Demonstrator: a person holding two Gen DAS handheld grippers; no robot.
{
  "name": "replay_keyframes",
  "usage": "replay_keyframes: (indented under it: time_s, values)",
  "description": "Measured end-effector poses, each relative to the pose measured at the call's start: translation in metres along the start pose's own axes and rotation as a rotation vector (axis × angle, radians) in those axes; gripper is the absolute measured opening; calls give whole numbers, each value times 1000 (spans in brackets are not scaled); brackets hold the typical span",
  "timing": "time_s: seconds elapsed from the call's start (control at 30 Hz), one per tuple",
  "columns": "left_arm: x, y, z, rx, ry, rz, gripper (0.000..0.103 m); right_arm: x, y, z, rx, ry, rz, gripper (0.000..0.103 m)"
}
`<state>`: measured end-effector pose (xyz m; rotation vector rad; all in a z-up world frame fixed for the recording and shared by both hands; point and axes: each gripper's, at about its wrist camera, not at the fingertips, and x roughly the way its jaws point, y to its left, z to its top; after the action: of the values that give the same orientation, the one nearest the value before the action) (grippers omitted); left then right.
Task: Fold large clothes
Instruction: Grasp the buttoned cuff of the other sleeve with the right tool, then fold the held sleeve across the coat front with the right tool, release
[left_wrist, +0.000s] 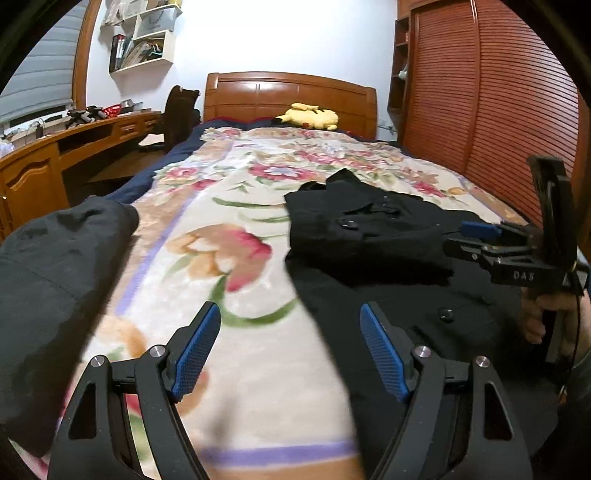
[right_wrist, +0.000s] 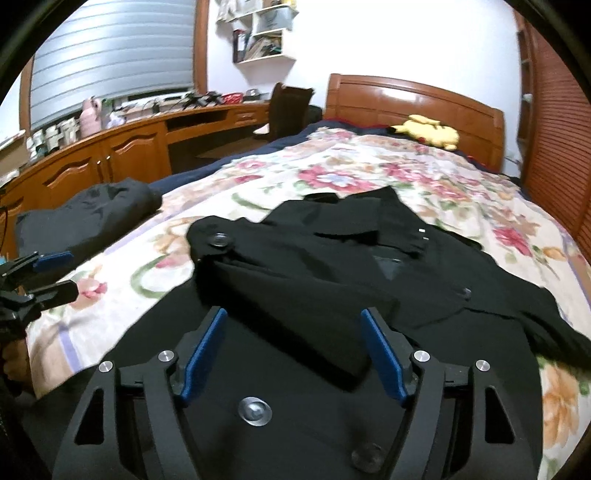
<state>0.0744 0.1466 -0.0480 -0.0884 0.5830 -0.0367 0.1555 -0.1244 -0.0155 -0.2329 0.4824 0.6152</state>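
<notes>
Matt cloth on a plush bedspread, glossy wood around it

The black coat (right_wrist: 314, 266) is matt woven cloth with shiny round buttons; beneath it the floral blanket (left_wrist: 236, 206) looks soft and fleecy. Left of the coat, a dark garment (left_wrist: 55, 258) has a smoother, faintly sheened fabric. Beyond the coat, the headboard (left_wrist: 288, 96) is glossy varnished wood. The left gripper (left_wrist: 290, 350) and right gripper (right_wrist: 295, 354) are matt black plastic with textured blue pads and bright metal pins.

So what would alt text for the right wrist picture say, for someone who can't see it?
A black buttoned coat lies partly folded on a floral bedspread, with the right gripper open above its near edge. A second dark garment sits at the left, the left gripper pokes in beside it, and a yellow plush toy rests by the wooden headboard.
</notes>
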Motion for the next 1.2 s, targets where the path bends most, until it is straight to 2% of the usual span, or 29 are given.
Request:
replay_keyframes:
  time_s: [0.23, 0.33, 0.43, 0.6, 0.63, 0.67, 0.73, 0.83, 0.97, 1.07, 1.2]
  values:
    - [7, 23, -7, -19, 25, 27, 79, 33, 17, 28, -82, 44, 34, 74]
    - [6, 30, -11, -15, 32, 44, 79, 43, 19, 38, -97, 64, 47, 66]
    - [6, 38, -14, -22, 36, 51, 79, 53, 19, 46, -77, 86, 86, 63]
    - [4, 45, -15, -39, 36, 56, 79, 81, 24, 42, -117, 153, 96, 56]
    - [4, 44, -14, -39, 33, 52, 79, 87, 25, 41, -133, 173, 87, 51]
    - [4, 42, -13, -36, 31, 51, 79, 94, 25, 36, -160, 198, 62, 35]
    - [3, 37, -12, -25, 26, 52, 79, 104, 20, 32, -176, 228, 13, 17]
    - [1, 19, -10, -2, 21, 26, 79, 93, 1, 30, -148, 189, 28, 13]
    - [-2, -12, -4, 48, 5, -9, 79, 49, -30, 31, -79, 71, -3, 10]
    - [-3, -36, 2, 85, 0, -38, 79, 7, -49, 27, -38, -24, -65, 6]
    - [-4, -60, 8, 103, -12, -73, 79, -50, -87, 13, 32, -105, -143, 6]
